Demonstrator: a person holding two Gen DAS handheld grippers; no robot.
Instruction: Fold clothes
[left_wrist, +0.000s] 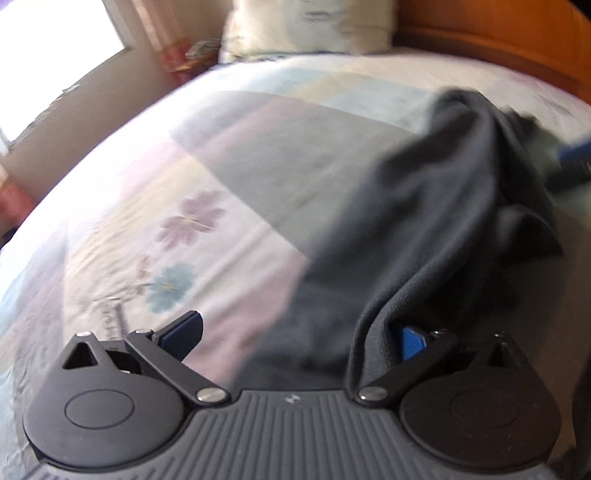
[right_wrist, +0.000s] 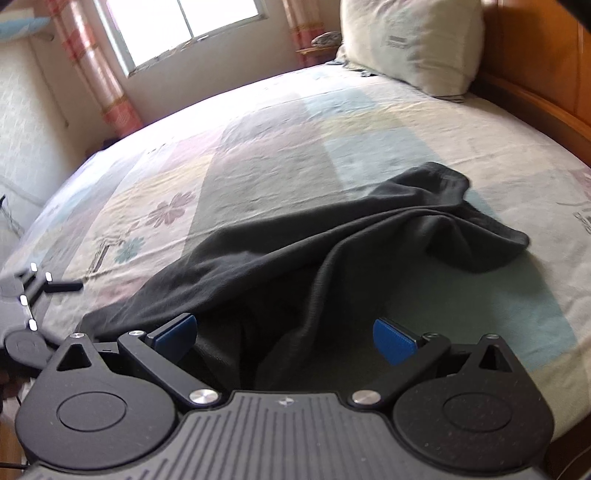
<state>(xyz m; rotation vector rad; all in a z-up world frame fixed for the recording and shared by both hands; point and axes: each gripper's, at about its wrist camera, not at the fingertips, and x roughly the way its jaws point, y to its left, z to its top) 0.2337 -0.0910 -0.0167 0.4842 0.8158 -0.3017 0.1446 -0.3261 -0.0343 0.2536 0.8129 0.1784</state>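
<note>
A dark grey garment (right_wrist: 332, 251) lies crumpled on the flowered bedsheet (right_wrist: 258, 147), one end stretched toward the pillow. My right gripper (right_wrist: 284, 336) is open at the garment's near edge, with the cloth bunched between its blue pads but not pinched. In the blurred left wrist view the same garment (left_wrist: 443, 229) runs up the right side. My left gripper (left_wrist: 299, 336) is open too, and a fold of cloth drapes over its right finger (left_wrist: 412, 341). The left gripper (right_wrist: 44, 291) also shows at the left edge of the right wrist view. The right gripper (left_wrist: 574, 153) is a blue blur.
A pale pillow (right_wrist: 413, 40) leans on the wooden headboard (right_wrist: 535, 74) at the bed's far end. Beyond the far left side are a window (right_wrist: 184, 26) and striped curtains (right_wrist: 99, 74). The sheet left of the garment is bare.
</note>
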